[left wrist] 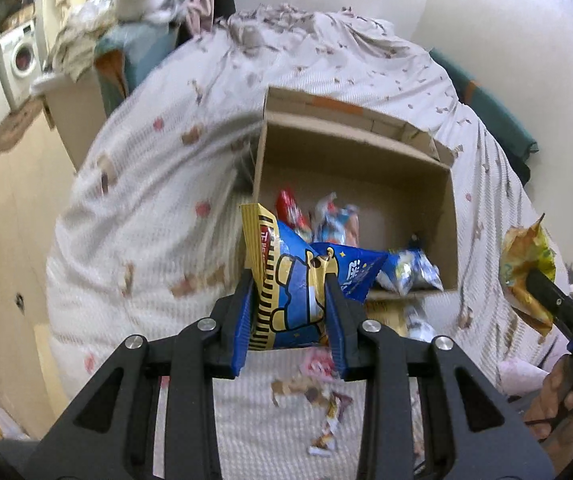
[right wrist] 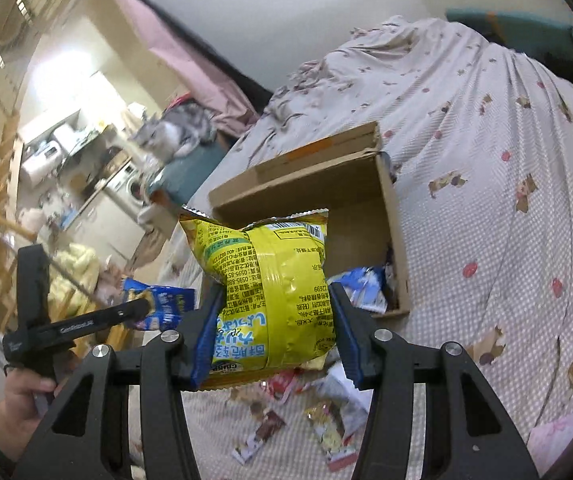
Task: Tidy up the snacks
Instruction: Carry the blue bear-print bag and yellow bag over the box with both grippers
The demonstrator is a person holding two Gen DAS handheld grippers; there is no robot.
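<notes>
Fingers (left wrist: pixel 328 280) of the left gripper pinch a blue-and-yellow crinkly snack bag (left wrist: pixel 290 284); the right gripper (right wrist: pixel 276 320) clamps a yellow foil packet (right wrist: pixel 270 280). An open brown cardboard box (left wrist: pixel 452 216) lies just ahead, nearer the left hand.

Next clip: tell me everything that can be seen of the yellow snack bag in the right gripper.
The yellow snack bag is a puffy, glossy foil-like packet with crimped ends, shown back side out: a centre seam, a barcode label near the top and blue and black print that reads upside down. It is clamped at its lower half between the blue pads of the right gripper, held upright in the air in front of the open cardboard box on the bed. Nothing else touches it.
</notes>
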